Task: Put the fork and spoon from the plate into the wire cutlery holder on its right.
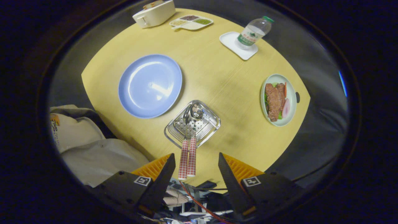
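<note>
I judged the task all but done at this moment. The blue plate (150,86) lay bare, and both the fork (184,146) and the spoon (193,137) stood in the wire cutlery holder (211,124), which sat just beside the plate on its right. Their 2 red-and-white checked handles leaned out of the holder toward me, side by side and touching or nearly so, with the heads down on the perforated floor of the basket.

My gripper (196,166) hung above and short of the holder with its fingers spread wide and nothing between them that they pressed on; the 2 handle ends showed in the gap, nearer 1 finger than the other, clear of both.

As I read it, the step in hand was the release and retreat. The next move called only for lifting straight away from the holder without brushing those leaning handles, since a knock could tip them out.

As for writing: the water bottle (254,32), standing on a white tray (231,43) well beyond the holder, carried a green and white label, too small for me to read. Square coded markers sat on both fingers. Beyond the holder to the right lay a plate of meat (278,99).
</note>
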Tool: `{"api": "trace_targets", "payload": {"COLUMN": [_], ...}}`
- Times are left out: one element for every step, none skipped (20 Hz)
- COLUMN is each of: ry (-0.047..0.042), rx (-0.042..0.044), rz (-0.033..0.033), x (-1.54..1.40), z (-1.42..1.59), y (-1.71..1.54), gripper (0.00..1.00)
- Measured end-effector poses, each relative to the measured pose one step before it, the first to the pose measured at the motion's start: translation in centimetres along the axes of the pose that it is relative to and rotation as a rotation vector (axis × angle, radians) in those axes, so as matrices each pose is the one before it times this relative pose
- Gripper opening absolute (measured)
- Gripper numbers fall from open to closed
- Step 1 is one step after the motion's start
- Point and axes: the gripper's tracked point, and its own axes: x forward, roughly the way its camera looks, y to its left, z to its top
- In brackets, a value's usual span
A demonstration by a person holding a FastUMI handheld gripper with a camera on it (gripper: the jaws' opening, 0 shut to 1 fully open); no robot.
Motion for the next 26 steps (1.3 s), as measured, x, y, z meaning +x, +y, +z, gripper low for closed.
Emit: {"api": "trace_targets", "payload": {"ry": [-0.05758, -0.05945, -0.06493, -0.06862, -0.06801, -0.06190, -0.05272, -0.04129, -0.03965, -0.04815, -0.05670, -0.05482, -0.05232, -0.05561, -0.05501, -0.05625, -0.05498, -0.04042, -0.03577, -0.03661, -0.04152, -0.04711, -0.05387, -0.03849, -0.03750, -0.02949], "rx": [0.03985, 0.04387, 0.04660, 0.04239, 0.03858, 0.03555, 0.03003, 0.02716, 0.02461, 0.02279, 0.01739, 0.01908, 0.02095, 0.01767, 0.00872, -0.00099, 0.00011, 0.00138, 0.00379, 0.00002, 0.00377, 0.00625, 0.01124, 0.01049, 0.00929, 0.00349], "rz": [-0.00583, -0.00015, 0.00363, 0.00417, 0.00491, 0.00199, 0.00219, 0.00031, -0.00352, -0.00745, -0.00914, -0.00443, -0.00189, -0.00073, -0.00578, -0.01609, -0.02278, -0.02602, -0.02732, -0.02682, -0.03018, -0.02259, -0.01871, -0.00275, -0.00063, 0.00564], "x": [-0.309, -0.430, -0.442, -0.578, -0.354, -0.372, -0.124, -0.294, -0.122, -0.099, -0.043, -0.034, -0.209, -0.507, -0.178, -0.415, -0.177, 0.068, -0.256, -0.091, -0.114, -0.670, -0.140, -0.100, -0.028, -0.248], "z": [0.477, 0.503, 0.536, 0.512, 0.688, 0.471, 0.252, -0.133, -0.070, 0.143, 0.340, 0.261, 0.246, 0.245, 0.345, 0.480, 0.649, 0.324, 0.309, 0.362, 0.625, 0.897, 0.956, 0.838, 0.781, 0.685], "y": [0.039, 0.227, 0.482, 0.559, 0.727, 0.663, 0.757, 0.690, 0.551, 0.479, 0.410, 0.547, 0.630, 0.862, 0.626, 0.383, 0.250, 0.272, 0.147, 0.087, -0.039, -0.063, 0.420, 0.499, 0.589, 0.624], "gripper": [0.75, 0.82, 0.89, 0.95, 0.96, 0.96, 0.97, 0.97, 0.97, 0.97, 0.97, 0.97, 0.97, 0.97, 0.97, 0.97, 0.97, 0.97, 0.97, 0.97, 0.97, 0.97, 0.97, 0.97, 0.97, 0.97]}}
